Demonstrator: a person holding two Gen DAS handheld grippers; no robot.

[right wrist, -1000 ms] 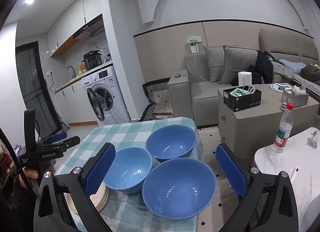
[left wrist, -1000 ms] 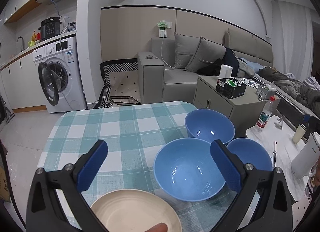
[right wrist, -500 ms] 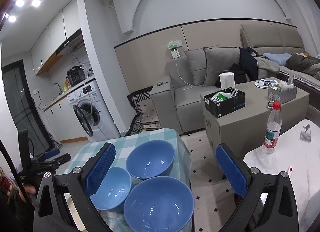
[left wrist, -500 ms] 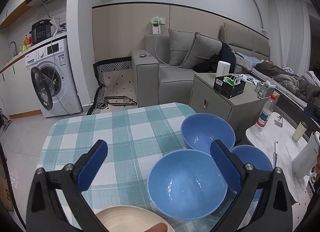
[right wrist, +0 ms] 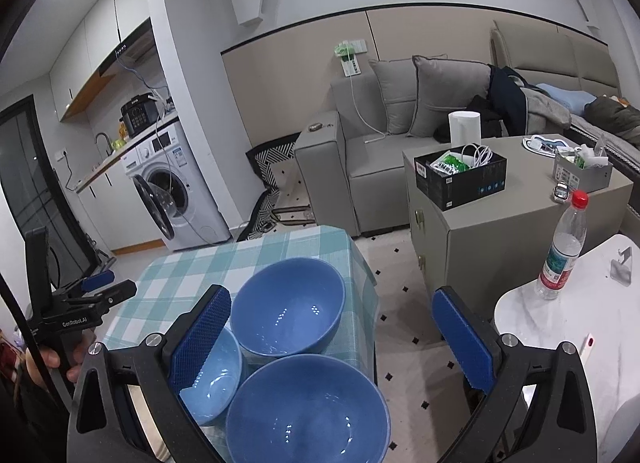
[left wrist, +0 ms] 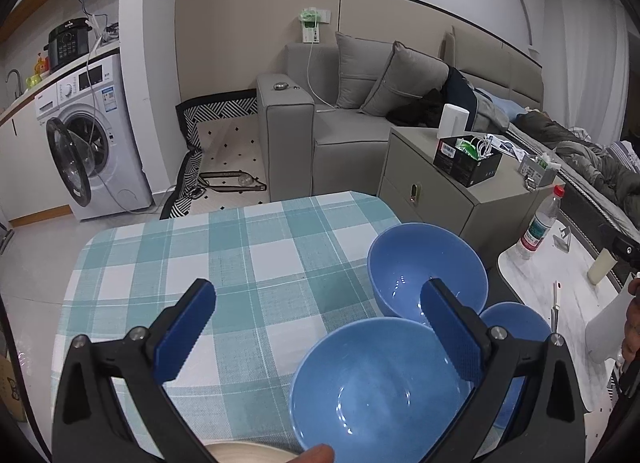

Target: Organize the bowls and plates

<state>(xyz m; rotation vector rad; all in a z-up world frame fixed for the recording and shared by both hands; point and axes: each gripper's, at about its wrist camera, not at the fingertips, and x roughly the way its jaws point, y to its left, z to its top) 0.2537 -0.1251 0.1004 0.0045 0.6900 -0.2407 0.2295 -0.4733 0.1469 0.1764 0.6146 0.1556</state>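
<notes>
I judge nothing sorted yet: three blue bowls (right wrist: 290, 303) sit unstacked at the counter's (left wrist: 208, 247) right edge, a cream plate (left wrist: 248, 454) near me, and both my left gripper (left wrist: 316, 333) and right gripper (right wrist: 332, 337) hover with jaws released, empty.

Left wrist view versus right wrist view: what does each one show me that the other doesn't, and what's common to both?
Only the left wrist view shows the cream plate at the bottom edge, plus its own open left tool.

Only the right wrist view shows the left tool from outside, held in a hand over the table's left side, plus its own open right tool.

Both show three blue bowls on the checkered tablecloth: the far bowl, the small bowl and the big near bowl. Both also show the water bottle and washing machine.
</notes>
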